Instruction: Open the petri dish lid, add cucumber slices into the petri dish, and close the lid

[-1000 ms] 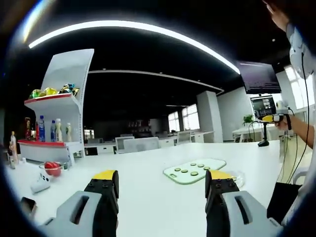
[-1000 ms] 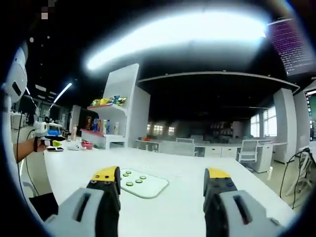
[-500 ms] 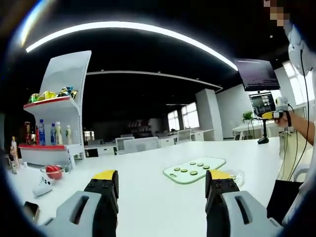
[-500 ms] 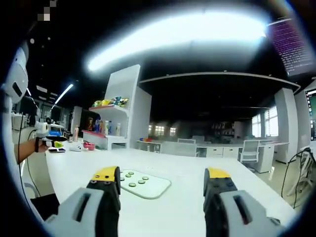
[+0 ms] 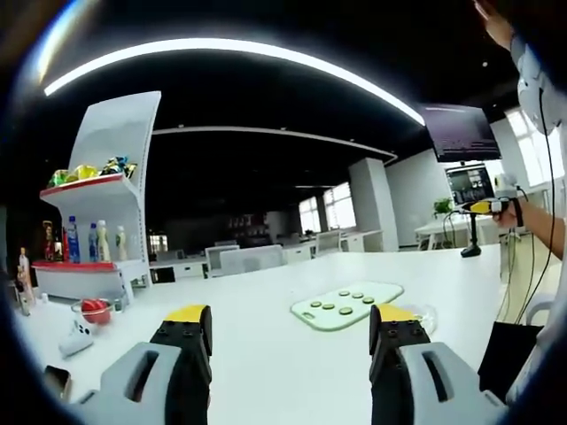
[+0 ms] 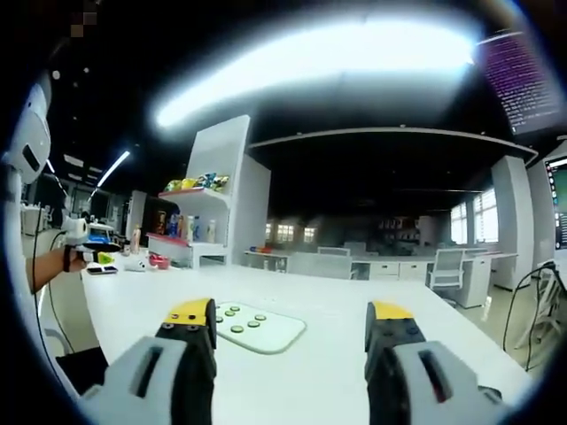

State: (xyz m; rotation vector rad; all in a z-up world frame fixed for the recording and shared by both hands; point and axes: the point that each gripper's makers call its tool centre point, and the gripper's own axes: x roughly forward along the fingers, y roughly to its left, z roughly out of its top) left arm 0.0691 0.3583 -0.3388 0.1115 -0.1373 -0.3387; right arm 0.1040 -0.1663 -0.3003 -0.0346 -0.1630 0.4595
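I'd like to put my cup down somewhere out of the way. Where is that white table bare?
The white table looks bare between the pale green cutting board with cucumber slices and the red bowl. In the right gripper view, the stretch right of the board is bare too. The far corner by the white shelf is crowded.

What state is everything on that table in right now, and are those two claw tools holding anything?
Left gripper: open, holding nothing.
Right gripper: open, holding nothing.
Cutting board: flat on the white table.
Cucumber slices: lying on the board.
Petri dish: beside the board; lid state unclear.
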